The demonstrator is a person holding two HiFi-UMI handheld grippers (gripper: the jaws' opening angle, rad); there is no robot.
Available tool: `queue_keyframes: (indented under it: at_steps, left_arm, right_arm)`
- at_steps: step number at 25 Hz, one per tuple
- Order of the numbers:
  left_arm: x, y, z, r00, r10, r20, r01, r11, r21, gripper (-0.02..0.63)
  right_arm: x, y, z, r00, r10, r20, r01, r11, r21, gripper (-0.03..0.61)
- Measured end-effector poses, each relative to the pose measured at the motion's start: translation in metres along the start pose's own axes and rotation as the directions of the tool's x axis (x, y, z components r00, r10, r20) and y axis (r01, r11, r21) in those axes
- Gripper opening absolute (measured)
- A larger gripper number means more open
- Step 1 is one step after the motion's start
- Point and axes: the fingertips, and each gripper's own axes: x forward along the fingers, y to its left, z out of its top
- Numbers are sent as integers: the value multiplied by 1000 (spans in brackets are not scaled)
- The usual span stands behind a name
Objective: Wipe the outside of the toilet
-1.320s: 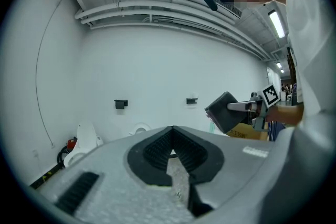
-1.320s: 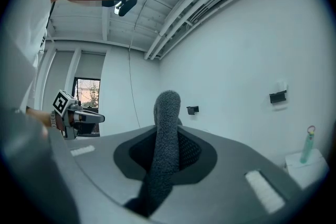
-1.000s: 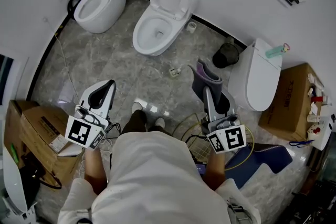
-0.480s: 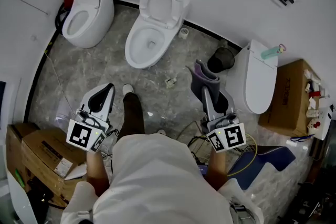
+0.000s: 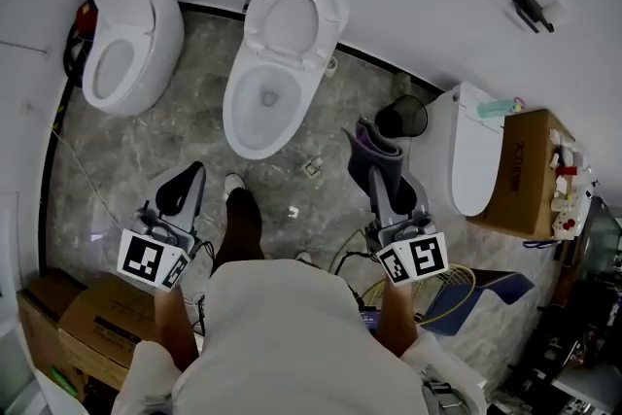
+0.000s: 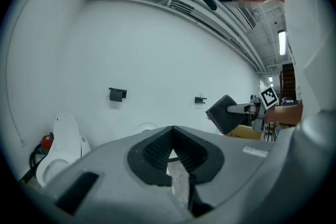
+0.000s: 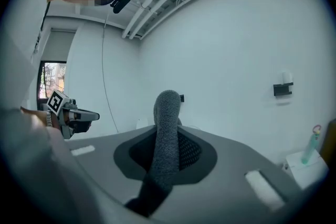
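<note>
On the marble floor ahead of me, the open-lidded toilet [image 5: 264,102] stands well apart from both grippers. My right gripper [image 5: 381,175] is clamped on a grey cloth [image 5: 372,144]; my left gripper [image 5: 187,182] is closed on nothing. I judge this the approach: next, bring the cloth down against the bowl's outer wall.

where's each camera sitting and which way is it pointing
Head view: on the person's head, looking steeply down at three toilets; shows their torso, a foot, the left gripper and right gripper.
Left gripper view: rides the left gripper, looking along its shut, empty jaws toward the white wall; a hand shows at right.
Right gripper view: rides the right gripper, looking along jaws shut on a grey cloth toward the white wall.
Shared: each gripper view catches the other gripper; the head view shows both.
</note>
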Motion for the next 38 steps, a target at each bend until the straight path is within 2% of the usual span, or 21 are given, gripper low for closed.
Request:
queue_keyframes:
  at_steps: [4, 7, 12, 17, 25, 32, 35, 38]
  left_arm:
    - [24, 66, 12, 999, -43, -5, 43, 999, -7, -2]
    - [39, 98, 16, 997, -71, -10, 71, 998, 1, -2]
    - [66, 121, 15, 996, -91, -14, 91, 996, -14, -2]
    - [91, 123, -3, 994, -100, -49, 97, 994, -53, -2]
    - [151, 123, -38, 991, -87, -98, 77, 992, -102, -2]
    - [219, 117, -113, 980, -131, -152, 105, 980, -170, -2]
    - [240, 117, -150, 975, -144, -168, 109, 974, -199, -2]
    - [257, 120, -188, 973, -132, -190, 83, 966, -245, -2]
  right_arm:
    - [59, 10, 9, 999, -48, -12, 48, 999, 11, 57]
    - [86, 14, 10, 997, -78, -29, 78, 997, 5, 57]
    - [111, 1, 6, 991, -112, -69, 112, 994, -4, 57]
    - [136, -27, -23, 984, -113, -140, 112, 994, -14, 57]
    - [206, -90, -116, 958, -68, -277, 60, 998, -36, 57]
    - [270, -148, -226, 914, -25, -405, -34, 990, -138, 57]
    - [300, -166, -281, 886, 7, -463, -112, 973, -201, 57]
    - [330, -181, -336, 853, 39, -520, -210, 938, -275, 57]
